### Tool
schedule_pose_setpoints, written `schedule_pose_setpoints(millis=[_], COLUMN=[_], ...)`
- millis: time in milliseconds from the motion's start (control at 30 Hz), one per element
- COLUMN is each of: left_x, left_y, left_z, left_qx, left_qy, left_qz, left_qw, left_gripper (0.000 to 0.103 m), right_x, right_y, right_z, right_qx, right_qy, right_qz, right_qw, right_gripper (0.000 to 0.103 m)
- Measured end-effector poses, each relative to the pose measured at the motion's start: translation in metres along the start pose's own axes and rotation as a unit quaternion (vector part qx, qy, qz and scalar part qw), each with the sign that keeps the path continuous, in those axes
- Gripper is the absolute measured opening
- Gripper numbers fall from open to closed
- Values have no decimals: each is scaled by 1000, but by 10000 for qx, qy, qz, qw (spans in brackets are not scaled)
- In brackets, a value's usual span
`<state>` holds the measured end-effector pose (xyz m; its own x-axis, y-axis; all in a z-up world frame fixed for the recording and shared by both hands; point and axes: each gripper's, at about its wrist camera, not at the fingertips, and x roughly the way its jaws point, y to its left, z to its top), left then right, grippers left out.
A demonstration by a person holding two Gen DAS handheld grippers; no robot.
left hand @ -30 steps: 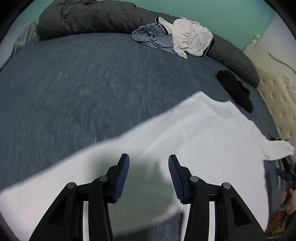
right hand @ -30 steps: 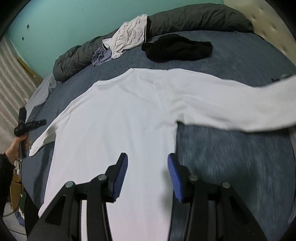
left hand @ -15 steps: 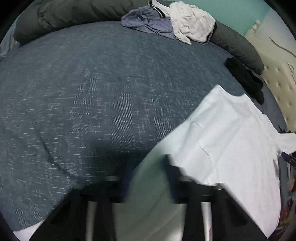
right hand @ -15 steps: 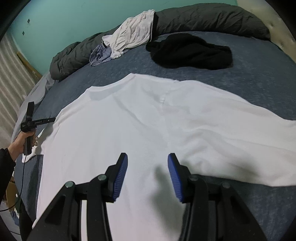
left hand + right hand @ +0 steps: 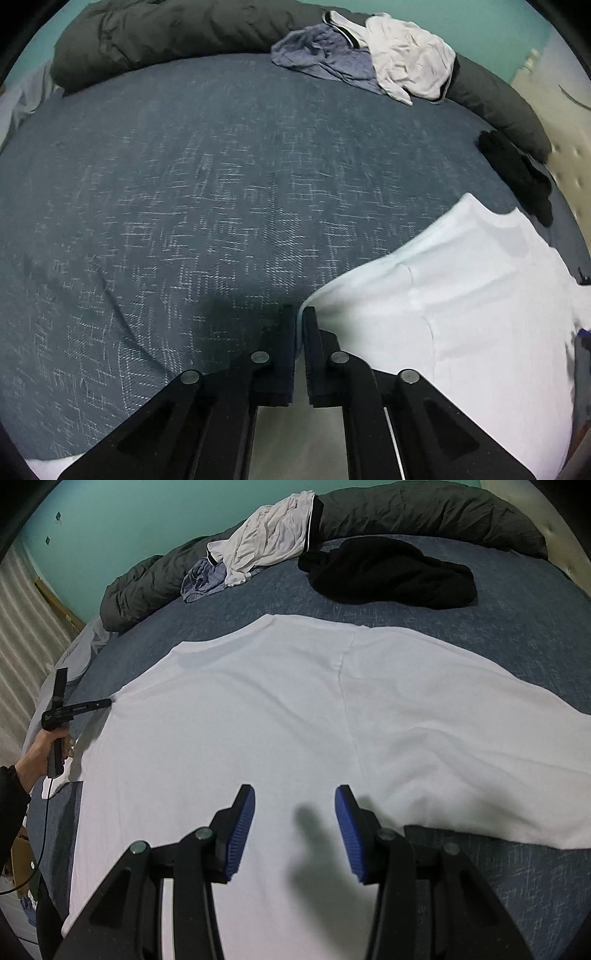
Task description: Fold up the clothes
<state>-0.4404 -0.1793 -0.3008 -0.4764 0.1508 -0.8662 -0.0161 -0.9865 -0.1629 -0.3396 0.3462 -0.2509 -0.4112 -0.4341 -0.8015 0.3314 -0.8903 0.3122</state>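
Note:
A white long-sleeved shirt [image 5: 258, 709] lies spread flat on the blue bed cover [image 5: 221, 184], collar end away from me. In the left wrist view, my left gripper [image 5: 300, 314] has its jaws pressed together on the shirt's [image 5: 480, 314] left edge, near the shoulder. The right wrist view shows this left gripper [image 5: 107, 702] pinching that edge, held by a person's hand [image 5: 40, 749]. The left sleeve end droops below it. My right gripper [image 5: 295, 801] hovers open over the shirt's body, beside the right armpit, with nothing between its fingers.
A black garment [image 5: 388, 572] lies beyond the collar. A crumpled white garment [image 5: 273, 535] and a blue-grey one [image 5: 203, 579] rest against the rolled dark duvet [image 5: 424, 509] along the far edge. A padded headboard [image 5: 569, 129] is at the right.
My left gripper went from open above the left sleeve to shut at the shirt's left edge. The right sleeve came down flat on the bed, and my right gripper moved closer to the shirt's body.

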Motion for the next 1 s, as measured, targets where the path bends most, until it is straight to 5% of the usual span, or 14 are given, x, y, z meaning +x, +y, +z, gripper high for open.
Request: schedule_pose_setpoints(millis=[200,467,733,1000], left_x=[-32,-80,-112,-127], left_y=[8,-9,-27,-45], left_z=[-10,-50,-112,-173], left_qx=[-87,-209,-320,-445], left_qy=[-286,-528,-587,-597], left_qz=[379,197,76,-28], left_qw=[9988,9982,9977,9972], left_gripper=[35,54,60,64], right_x=[-13,-74,-192,-261], right_y=[-18,-67,-125,-176], right_z=[-9,-22,-26,-24], right_qx=[189,667,1194,1648], right_qy=[-115,-658,-1558,-1827], right_qz=[-113,-577,-1283,-1805], right_qw=[9997,9939,9721,9523], right_gripper=[46,46,54,60])
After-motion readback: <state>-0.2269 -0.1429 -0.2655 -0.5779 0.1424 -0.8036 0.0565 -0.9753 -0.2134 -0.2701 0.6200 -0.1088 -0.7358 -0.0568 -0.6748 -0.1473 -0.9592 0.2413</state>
